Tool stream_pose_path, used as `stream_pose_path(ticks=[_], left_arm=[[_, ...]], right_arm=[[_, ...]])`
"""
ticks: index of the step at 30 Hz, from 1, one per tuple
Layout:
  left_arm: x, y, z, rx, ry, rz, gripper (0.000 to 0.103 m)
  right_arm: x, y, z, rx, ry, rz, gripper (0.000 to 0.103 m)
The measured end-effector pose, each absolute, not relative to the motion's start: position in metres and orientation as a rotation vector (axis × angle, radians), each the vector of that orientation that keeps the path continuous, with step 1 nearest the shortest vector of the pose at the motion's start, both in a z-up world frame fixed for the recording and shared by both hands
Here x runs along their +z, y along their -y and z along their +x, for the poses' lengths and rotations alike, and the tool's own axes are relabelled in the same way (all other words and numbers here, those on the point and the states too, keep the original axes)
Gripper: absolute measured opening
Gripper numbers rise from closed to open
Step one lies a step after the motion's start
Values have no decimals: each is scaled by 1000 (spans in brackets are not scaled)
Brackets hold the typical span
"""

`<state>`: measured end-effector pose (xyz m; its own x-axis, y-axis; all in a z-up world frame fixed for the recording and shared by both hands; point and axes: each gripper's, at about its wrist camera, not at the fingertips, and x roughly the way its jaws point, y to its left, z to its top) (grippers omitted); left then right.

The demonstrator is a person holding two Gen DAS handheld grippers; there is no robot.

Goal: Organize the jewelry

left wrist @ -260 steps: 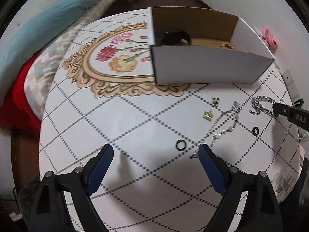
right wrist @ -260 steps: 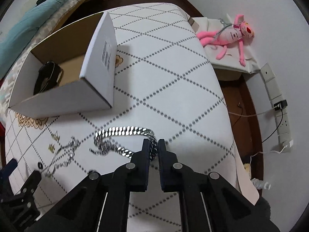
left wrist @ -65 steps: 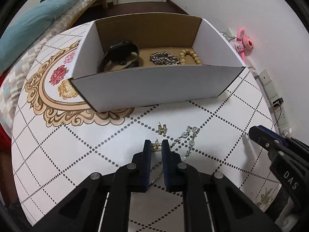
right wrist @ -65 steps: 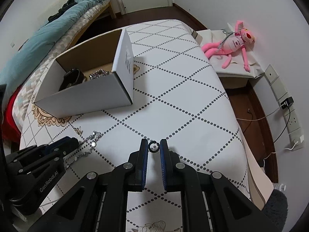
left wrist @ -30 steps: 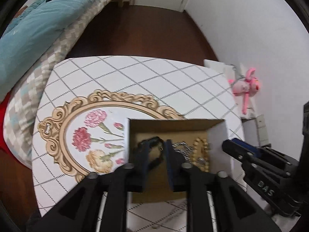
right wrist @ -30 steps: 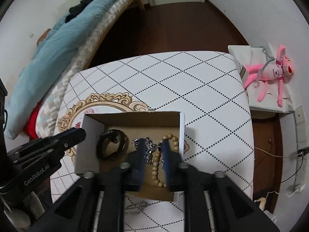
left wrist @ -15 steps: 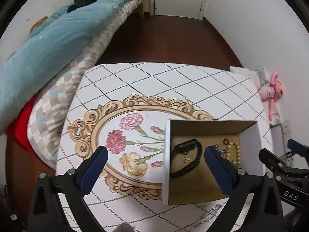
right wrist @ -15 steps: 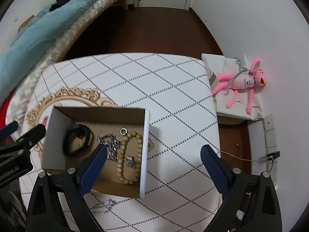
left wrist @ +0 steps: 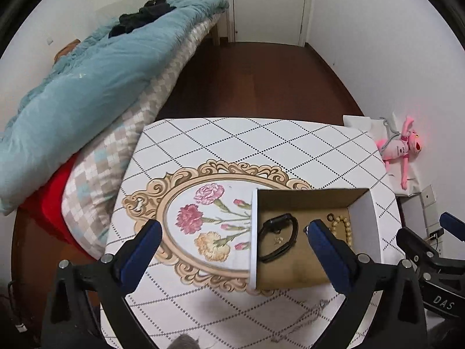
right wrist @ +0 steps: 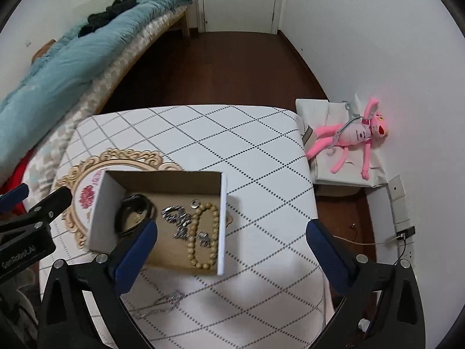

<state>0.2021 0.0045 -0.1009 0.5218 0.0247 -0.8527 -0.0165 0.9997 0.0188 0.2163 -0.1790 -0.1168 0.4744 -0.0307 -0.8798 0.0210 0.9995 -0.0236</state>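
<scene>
Counter point(right wrist: 261, 157): white, diamond-patterned, floral medallion.
Cardboard box point(right wrist: 222, 218): open-topped, on counter; holds black band point(right wrist: 132, 213), bead bracelet point(right wrist: 203, 232), silver chain point(right wrist: 177, 221).
Thin necklace point(right wrist: 162, 302): loose on counter, before the box.
Left tongs point(left wrist: 232, 247), right tongs point(right wrist: 231, 247): above box, jaws just spread fully wide, empty.

Both tools have black plastic frames with blue pads on the fingers. The left gripper point(left wrist: 232, 234) carries silver screws and white "GenRobot.AI" lettering. The right gripper point(right wrist: 231, 237) has silver screws and "DAS" lettering.
</scene>
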Motion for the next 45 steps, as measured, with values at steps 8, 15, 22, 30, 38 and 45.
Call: stream_pose_path(ticks=[8,15,22,30,38,45], left_arm=[[-148,-22,141,133,-1108,38,103],[-220,-40,115,202,-1229,74,103],[-240,-55,109,226,-1249,58,103],[-232,-50,116,202,-1229,49,103],[-216,-14,134,99,-1195,59,103],[-222,32,144,-37,-1210,68,102]], right_arm=[[-170,171,165,9,-1181,93,103],[-240,153,149,19,-1279,175,74],[-254,127,142,-18,-1230,64,61],[-250,135,136,12,-1209,74,6],[-221,193,129,13,-1155,203,2],[-211,221,131,-15,-1144,254,3]])
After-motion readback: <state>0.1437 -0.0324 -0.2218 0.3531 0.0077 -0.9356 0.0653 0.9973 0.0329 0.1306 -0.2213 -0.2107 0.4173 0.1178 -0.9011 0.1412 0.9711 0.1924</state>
